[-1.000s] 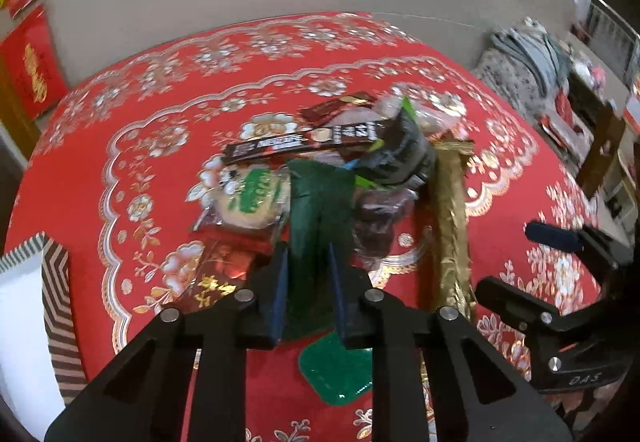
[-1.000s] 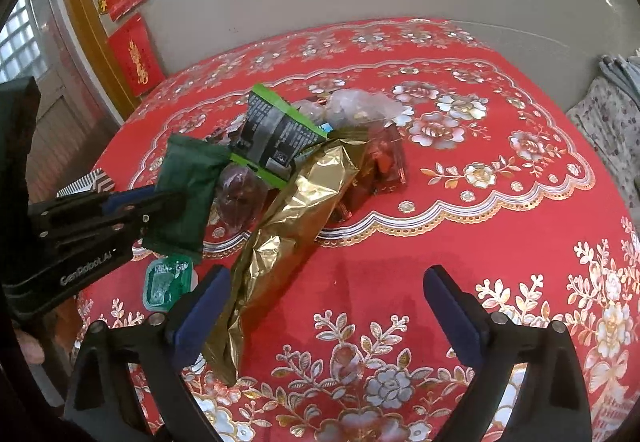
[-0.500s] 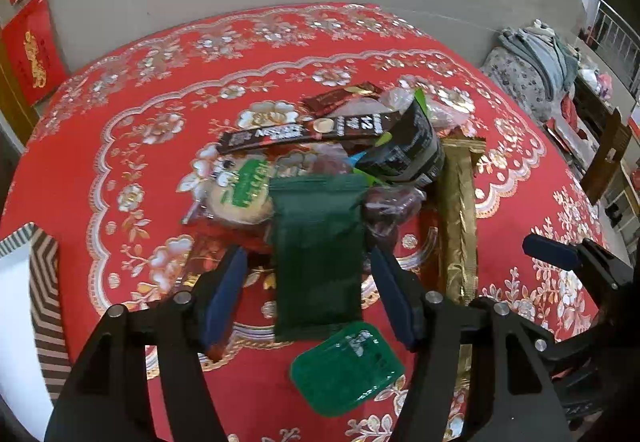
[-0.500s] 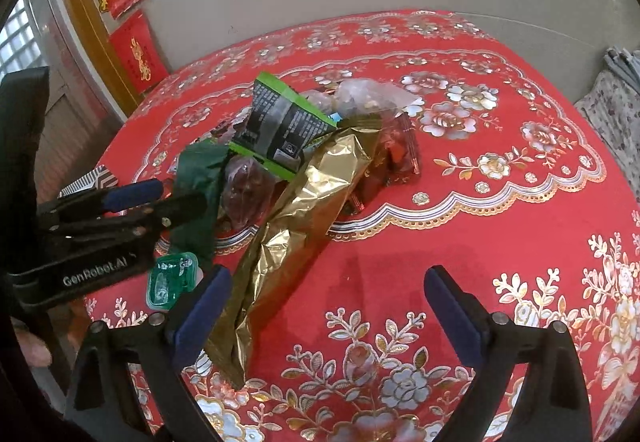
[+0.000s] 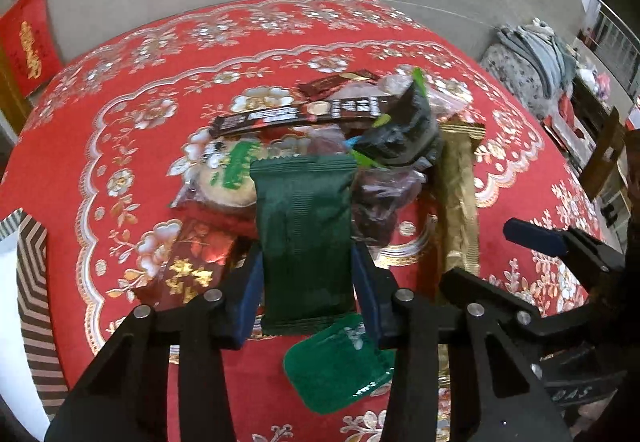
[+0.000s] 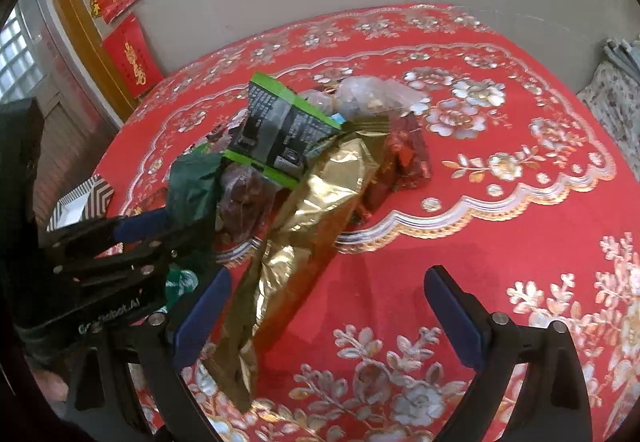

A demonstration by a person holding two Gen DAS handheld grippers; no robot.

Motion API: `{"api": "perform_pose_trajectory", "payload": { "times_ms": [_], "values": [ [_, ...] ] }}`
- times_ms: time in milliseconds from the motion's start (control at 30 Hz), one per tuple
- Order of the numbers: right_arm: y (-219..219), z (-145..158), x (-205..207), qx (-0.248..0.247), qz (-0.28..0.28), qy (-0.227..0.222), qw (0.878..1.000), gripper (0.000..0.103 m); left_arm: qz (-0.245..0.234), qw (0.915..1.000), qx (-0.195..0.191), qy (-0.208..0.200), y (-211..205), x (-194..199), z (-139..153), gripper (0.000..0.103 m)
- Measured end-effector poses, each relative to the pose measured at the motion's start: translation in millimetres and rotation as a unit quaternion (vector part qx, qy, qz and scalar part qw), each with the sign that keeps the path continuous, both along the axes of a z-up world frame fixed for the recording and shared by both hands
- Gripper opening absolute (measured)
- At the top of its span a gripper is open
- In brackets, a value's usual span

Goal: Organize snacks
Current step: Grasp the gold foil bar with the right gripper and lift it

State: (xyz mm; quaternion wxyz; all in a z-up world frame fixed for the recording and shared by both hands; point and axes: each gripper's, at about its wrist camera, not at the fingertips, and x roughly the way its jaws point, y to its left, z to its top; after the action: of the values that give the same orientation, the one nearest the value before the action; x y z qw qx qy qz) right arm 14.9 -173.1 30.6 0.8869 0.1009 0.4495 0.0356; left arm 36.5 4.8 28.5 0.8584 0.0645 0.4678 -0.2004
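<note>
A heap of snacks lies on the red flowered tablecloth [image 5: 120,114]. My left gripper [image 5: 306,262] is closing on a dark green packet [image 5: 304,226], and its blue pads touch the packet's two long edges. Just under the packet's near end lies a green jelly cup [image 5: 340,366]. Beside it lie a long gold packet [image 6: 320,210], a black-and-green pouch [image 6: 276,134], a round biscuit pack [image 5: 228,178] and a Nescafe stick [image 5: 288,116]. My right gripper [image 6: 326,280] stands wide open over the cloth. The gold packet's near end lies by its left finger, and nothing is between its pads.
A striped box [image 5: 28,282] sits at the table's left edge. A red-and-gold packet [image 5: 188,262] lies left of the left gripper. Clear bags [image 6: 376,94] are at the back of the heap. Bare cloth [image 6: 520,222] spreads to the right. A wall stands behind the table.
The left gripper was shut on the green packet held edge-on, then opened wide. The packet dropped flat between the jaws, which have since narrowed onto its sides. The right gripper stayed open and in place.
</note>
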Motion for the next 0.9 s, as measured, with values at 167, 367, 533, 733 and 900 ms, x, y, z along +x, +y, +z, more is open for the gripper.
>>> {"api": "perform_pose_trajectory", "payload": {
  "times_ms": [167, 367, 533, 733, 900],
  "values": [
    [8, -6, 13, -0.022, 0.011, 0.006, 1.0, 0.062, 0.016, 0.9995, -0.023, 0.015, 11, 3, -1, 0.041],
    [2, -2, -2, -0.019, 0.026, -0.015, 0.999, 0.023, 0.027, 0.9978, -0.056, 0.024, 25, 0, 5, 0.04],
    [8, 13, -18, -0.024, 0.043, -0.042, 0.998, 0.017, 0.037, 0.997, -0.064, 0.02, 31, -5, 13, 0.04],
    [20, 29, -28, -0.018, 0.064, -0.061, 0.996, 0.016, 0.049, 0.9965, -0.067, 0.007, 41, -12, 23, 0.041],
    [33, 40, -32, -0.013, 0.08, -0.071, 0.994, 0.016, 0.053, 0.9957, -0.076, -0.006, 50, -20, 37, 0.041]
  ]
}}
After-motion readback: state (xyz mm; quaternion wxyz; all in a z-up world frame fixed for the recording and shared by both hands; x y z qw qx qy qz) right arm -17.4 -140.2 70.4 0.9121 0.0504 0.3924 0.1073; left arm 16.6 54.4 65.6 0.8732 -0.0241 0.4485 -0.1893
